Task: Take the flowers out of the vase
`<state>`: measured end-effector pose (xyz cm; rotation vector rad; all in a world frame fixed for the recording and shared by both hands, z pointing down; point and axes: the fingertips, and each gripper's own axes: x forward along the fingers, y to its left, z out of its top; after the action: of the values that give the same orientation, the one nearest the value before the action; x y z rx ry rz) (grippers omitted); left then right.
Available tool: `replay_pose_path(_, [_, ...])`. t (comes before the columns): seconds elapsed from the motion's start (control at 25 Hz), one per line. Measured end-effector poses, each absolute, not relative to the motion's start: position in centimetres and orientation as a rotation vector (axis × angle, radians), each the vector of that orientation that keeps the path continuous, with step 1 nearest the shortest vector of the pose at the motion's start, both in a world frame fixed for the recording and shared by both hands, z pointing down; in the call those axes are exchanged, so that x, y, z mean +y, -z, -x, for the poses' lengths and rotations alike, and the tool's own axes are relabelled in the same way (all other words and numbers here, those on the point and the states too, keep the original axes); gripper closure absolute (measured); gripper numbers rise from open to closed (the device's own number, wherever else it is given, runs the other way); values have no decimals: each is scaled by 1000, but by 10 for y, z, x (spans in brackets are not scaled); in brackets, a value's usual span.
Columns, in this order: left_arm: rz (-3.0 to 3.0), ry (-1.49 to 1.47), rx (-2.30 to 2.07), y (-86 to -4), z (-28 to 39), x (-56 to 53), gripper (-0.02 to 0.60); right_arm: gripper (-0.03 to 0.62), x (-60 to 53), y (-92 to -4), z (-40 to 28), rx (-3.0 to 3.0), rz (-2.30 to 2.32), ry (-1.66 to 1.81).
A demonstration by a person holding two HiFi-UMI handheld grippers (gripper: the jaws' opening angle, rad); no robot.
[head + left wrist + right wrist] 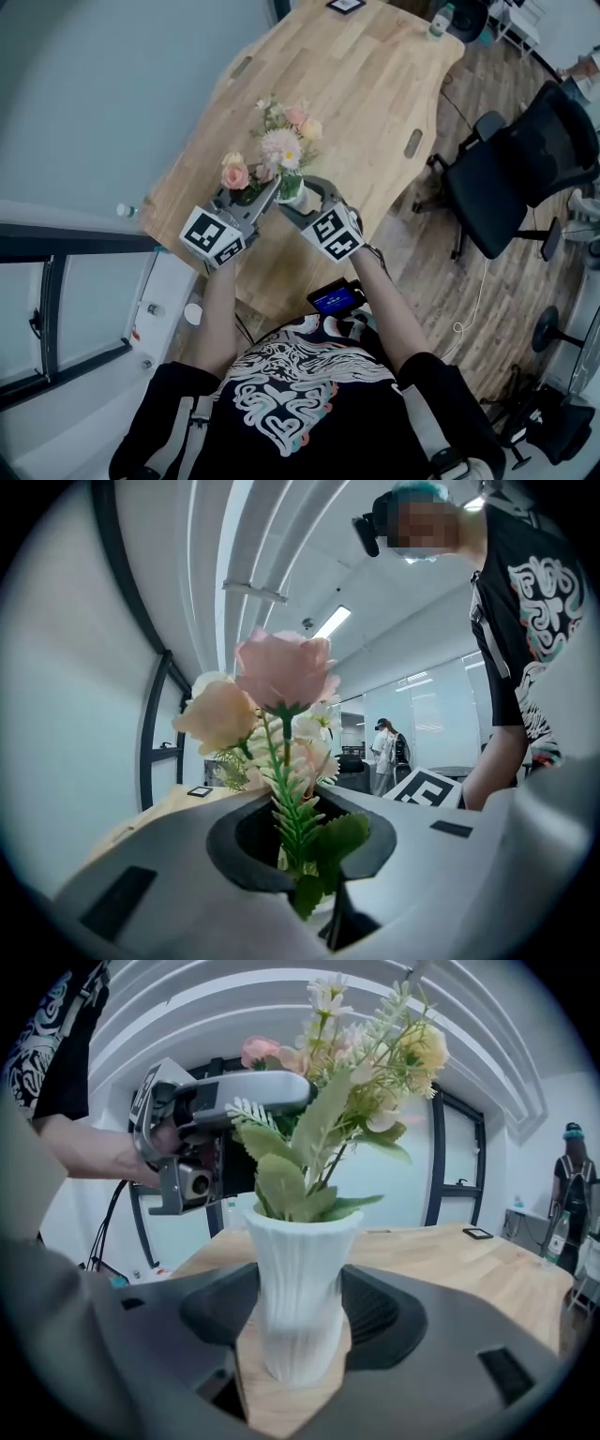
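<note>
A white ribbed vase (pixel 302 1283) stands on the wooden table (pixel 356 84) with a bunch of artificial flowers (pixel 366 1063) in it. My right gripper (pixel 300 1321) is shut on the vase, one pad against each side. In the left gripper view, a pink rose (pixel 284 672) rises on a green leafy stem (pixel 286 799), and my left gripper (pixel 309 855) is shut on that stem. From the head view, the two grippers meet at the vase (pixel 291 187), the left gripper (pixel 265 199) level at the bouquet's left side, the pink rose (pixel 235 175) above it.
The vase stands near the table's near edge. A black office chair (pixel 525 169) stands on the wood floor to the right. A small dark frame (pixel 345 6) and a bottle (pixel 439 21) sit at the table's far end. A person (pixel 570 1180) stands in the background.
</note>
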<state>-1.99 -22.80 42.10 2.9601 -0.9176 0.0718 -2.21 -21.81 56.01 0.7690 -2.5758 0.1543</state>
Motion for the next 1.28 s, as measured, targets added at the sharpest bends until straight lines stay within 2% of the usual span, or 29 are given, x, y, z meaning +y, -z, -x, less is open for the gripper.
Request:
replay_pose_path(0.52, [-2886, 275, -1010, -354, 61, -238, 514, 306, -216, -560, 20, -2540, -794, -171])
replay_pose_path(1.28, [-2856, 481, -1069, -311, 85, -228, 514, 306, -198, -532, 13, -2515, -952, -89])
